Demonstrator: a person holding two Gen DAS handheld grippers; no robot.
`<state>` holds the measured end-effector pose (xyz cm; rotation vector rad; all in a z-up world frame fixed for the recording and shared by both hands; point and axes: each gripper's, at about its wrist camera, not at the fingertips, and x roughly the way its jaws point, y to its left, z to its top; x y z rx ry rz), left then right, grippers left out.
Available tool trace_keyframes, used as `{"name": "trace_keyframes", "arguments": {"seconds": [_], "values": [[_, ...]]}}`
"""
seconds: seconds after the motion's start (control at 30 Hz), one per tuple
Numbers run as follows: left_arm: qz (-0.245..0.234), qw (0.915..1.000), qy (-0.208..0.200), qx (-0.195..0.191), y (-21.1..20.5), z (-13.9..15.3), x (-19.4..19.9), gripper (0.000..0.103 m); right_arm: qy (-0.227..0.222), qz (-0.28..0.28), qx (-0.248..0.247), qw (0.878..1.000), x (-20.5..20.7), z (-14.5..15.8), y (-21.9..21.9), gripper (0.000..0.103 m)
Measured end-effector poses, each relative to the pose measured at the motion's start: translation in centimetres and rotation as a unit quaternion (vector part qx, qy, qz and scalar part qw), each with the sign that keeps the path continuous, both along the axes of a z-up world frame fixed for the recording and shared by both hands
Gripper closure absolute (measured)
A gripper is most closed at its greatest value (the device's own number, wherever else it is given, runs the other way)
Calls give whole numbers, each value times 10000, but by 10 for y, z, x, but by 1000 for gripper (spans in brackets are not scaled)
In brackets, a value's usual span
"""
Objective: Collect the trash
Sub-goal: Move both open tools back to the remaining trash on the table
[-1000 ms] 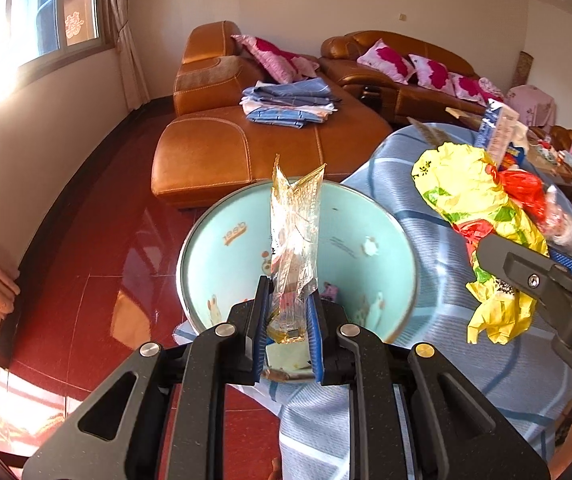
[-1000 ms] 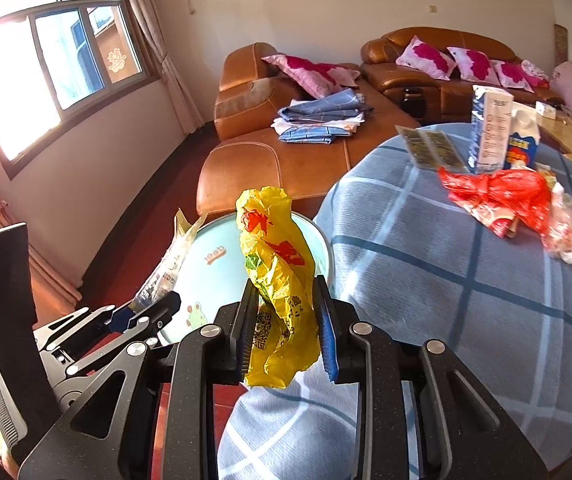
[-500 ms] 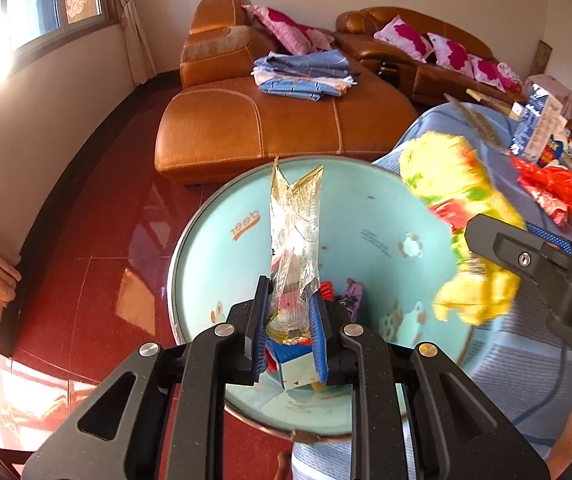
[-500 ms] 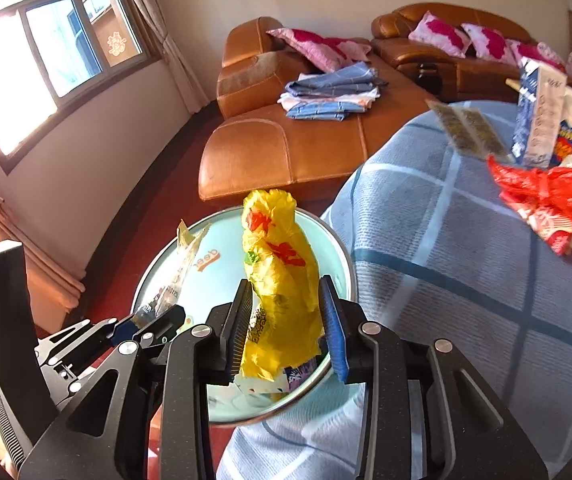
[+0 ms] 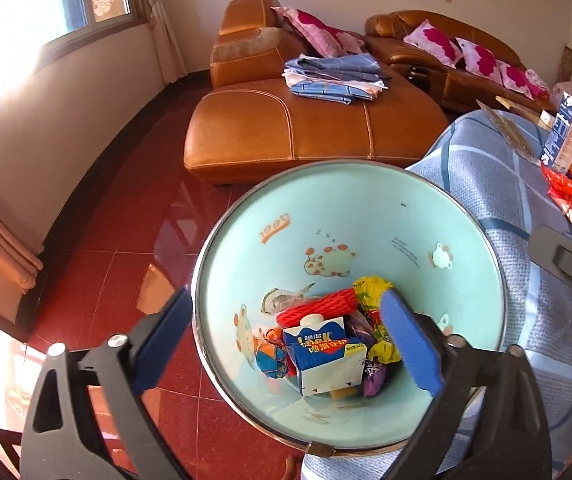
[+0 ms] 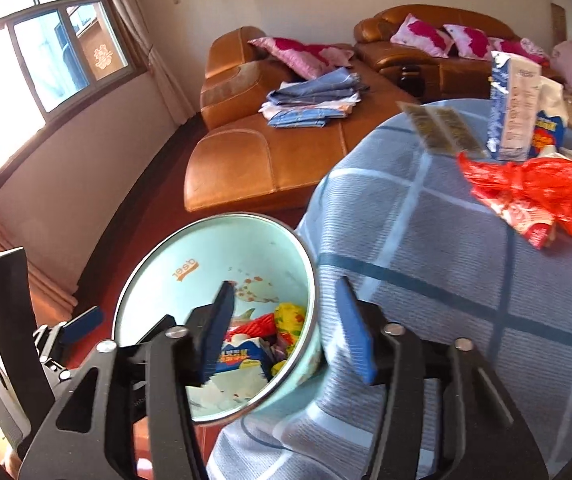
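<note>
A light blue trash bin (image 5: 346, 220) with a metal rim stands on the floor beside the table. My left gripper (image 5: 286, 304) hangs over it, its jaws opening wide with nothing between them. The clear wrapper (image 5: 281, 300) lies inside the bin beside a red net (image 5: 318, 310), a blue milk carton (image 5: 322, 344) and the yellow bag (image 5: 370, 288). My right gripper (image 6: 286, 292) is over the bin's (image 6: 205, 256) right rim, jaws opening and empty. Below it the yellow bag (image 6: 290, 316) lies in the bin.
The round table (image 6: 446, 280) with a blue checked cloth stands right of the bin. It holds a red plastic bag (image 6: 534, 192), a tall carton (image 6: 514, 112) and flat packets (image 6: 442, 128). A brown leather sofa (image 5: 306, 128) with folded clothes stands behind, on a red tiled floor (image 5: 125, 264).
Both grippers moved forward and down over the bin and opened. The clear wrapper left the left jaws and the yellow bag left the right jaws; both now lie in the bin.
</note>
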<state>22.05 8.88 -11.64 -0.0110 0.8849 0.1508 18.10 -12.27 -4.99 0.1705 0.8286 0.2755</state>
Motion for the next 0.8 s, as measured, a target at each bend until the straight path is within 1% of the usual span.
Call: {"name": "trace_keyframes", "arguments": {"seconds": [0.07, 0.27, 0.43, 0.6, 0.8], "values": [[-13, 10000, -13, -6, -3, 3, -3, 6, 1, -79, 18, 10000, -6, 2, -7, 47], [-89, 9999, -92, 70, -17, 11, -16, 6, 2, -311, 54, 9995, -19, 4, -30, 47], [-264, 9995, -174, -2, -35, 17, -29, 6, -32, -523, 40, 9986, -33, 7, -48, 47], [-616, 9980, -155, -30, -62, 16, -41, 6, -75, -847, 44, 9964, -53, 9, -76, 47], [-1099, 9937, -205, -14, -101, 17, -54, 6, -44, -1282, 2, 9917, -71, 6, -119, 48]]}}
